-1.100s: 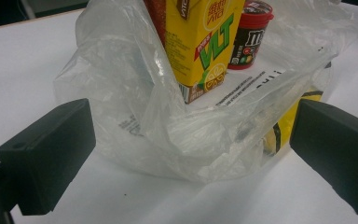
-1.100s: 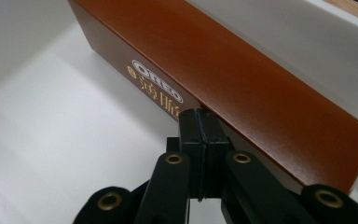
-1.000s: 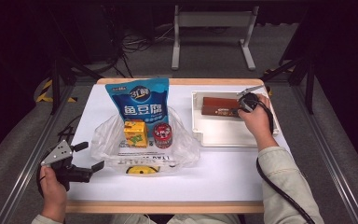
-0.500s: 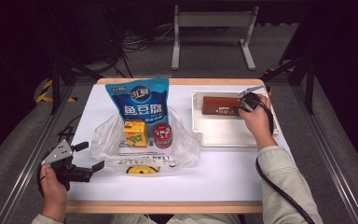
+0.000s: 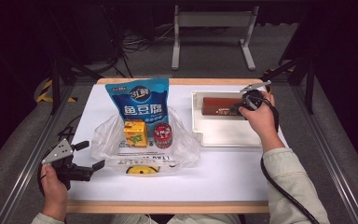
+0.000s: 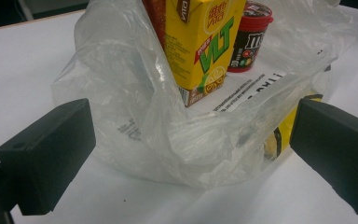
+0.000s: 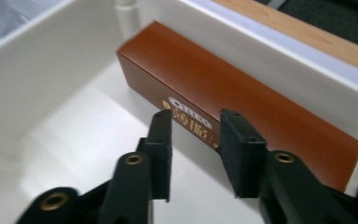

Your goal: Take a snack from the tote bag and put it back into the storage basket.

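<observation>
At the far left of the white tabletop (image 5: 223, 175), the left tongs (image 5: 89, 156) rest low in the person's hand, jaws spread wide and empty, aimed at the crumpled clear plastic bag (image 5: 107, 140), probably ready to hold its mouth open. Inside the bag stand a yellow lemon-tea carton (image 5: 135, 133), a small red-lidded candy tub (image 5: 162, 135) and a tall blue snack pouch (image 5: 139, 102). The left gripper view adds print on the bag that the high view blurs. To the right, a long brown cardboard biscuit box (image 5: 219, 106) lies flat in a shallow white plastic tray (image 5: 223, 137). The right tongs (image 7: 195, 122) have just been opening and hover just over it, gripping nothing, as the right gripper view shows.
</observation>
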`<state>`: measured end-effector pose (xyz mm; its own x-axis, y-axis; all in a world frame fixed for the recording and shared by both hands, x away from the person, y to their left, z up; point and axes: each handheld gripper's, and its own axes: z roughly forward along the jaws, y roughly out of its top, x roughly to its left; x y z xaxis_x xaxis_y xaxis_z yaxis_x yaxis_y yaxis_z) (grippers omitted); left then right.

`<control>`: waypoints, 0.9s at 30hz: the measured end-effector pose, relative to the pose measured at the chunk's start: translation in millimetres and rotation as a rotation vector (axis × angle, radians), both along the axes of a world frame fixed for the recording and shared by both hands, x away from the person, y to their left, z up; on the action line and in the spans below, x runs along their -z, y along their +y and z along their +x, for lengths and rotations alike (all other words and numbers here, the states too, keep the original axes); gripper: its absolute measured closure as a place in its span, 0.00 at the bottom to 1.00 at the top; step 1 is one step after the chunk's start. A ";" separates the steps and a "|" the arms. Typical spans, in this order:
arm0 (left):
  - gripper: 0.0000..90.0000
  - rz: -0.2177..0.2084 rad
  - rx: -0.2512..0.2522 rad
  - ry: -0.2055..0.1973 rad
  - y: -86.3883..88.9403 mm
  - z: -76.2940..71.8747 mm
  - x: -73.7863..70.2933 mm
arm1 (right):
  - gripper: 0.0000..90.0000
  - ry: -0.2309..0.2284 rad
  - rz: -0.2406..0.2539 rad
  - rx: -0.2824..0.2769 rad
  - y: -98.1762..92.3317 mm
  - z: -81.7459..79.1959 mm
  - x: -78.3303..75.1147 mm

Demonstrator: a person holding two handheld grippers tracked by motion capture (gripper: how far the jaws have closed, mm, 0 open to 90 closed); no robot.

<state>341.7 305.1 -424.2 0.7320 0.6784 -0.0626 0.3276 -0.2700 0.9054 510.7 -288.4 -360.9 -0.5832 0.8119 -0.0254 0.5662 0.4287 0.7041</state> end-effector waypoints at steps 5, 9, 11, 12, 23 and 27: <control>0.01 -0.001 0.001 0.001 -0.6 0.4 -0.1 | 0.53 -0.033 0.062 -0.034 3.0 -5.8 -11.4; 0.01 0.000 0.002 -0.001 -1.4 0.9 -0.5 | 0.45 -0.051 0.104 -0.064 9.2 -12.3 -22.0; 0.01 0.000 0.003 0.000 -1.8 1.5 -0.4 | 0.43 -0.060 0.114 -0.078 12.8 -15.1 -26.7; 0.01 0.004 0.005 0.001 -1.9 1.6 -0.3 | 0.42 -0.069 0.121 -0.089 14.5 -16.2 -28.9; 0.01 0.003 0.001 -0.001 -2.0 1.0 -0.9 | 0.33 -0.112 0.175 -0.182 42.0 -28.1 -49.1; 0.01 0.003 -0.001 0.002 -1.6 1.1 -0.5 | 0.31 -0.124 0.184 -0.211 52.2 -30.7 -54.3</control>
